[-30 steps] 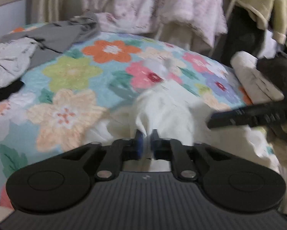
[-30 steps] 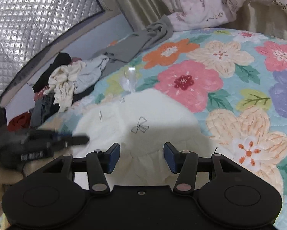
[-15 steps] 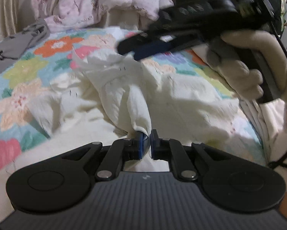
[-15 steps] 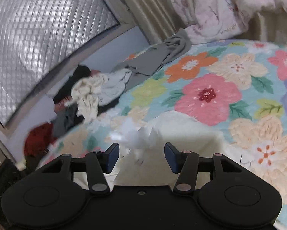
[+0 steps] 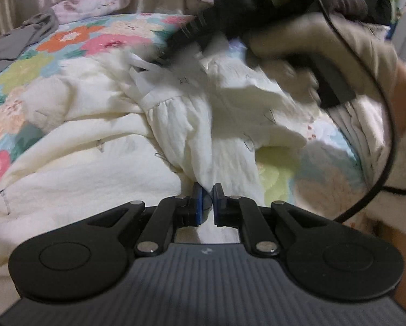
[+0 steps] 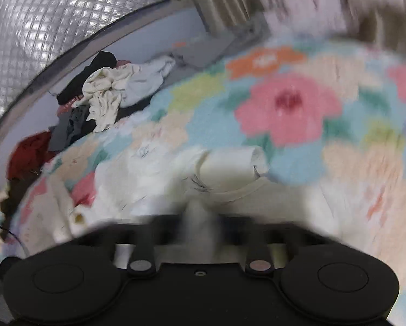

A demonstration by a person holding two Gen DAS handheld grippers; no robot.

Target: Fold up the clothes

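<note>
Left gripper (image 5: 207, 203) pinching a gathered fold of the cream crinkled cotton garment (image 5: 197, 135), right gripper (image 6: 200, 221) blurred, jaws just closing onto the same cloth, garment rumpled on the flower-patterned quilted bedspread (image 6: 292, 108), heap of mixed clothes (image 6: 102, 95) beyond, well apart

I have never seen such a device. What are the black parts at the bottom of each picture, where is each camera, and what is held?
No robot here: a person holds a two-finger gripper in each hand, with a camera on each, looking along its fingers. In the left view the left gripper is shut on a cream garment lying on a floral bedspread; the right gripper reaches in above. The right view is blurred; its jaws have just closed, cloth between them. Other clothes are piled beyond.
</note>
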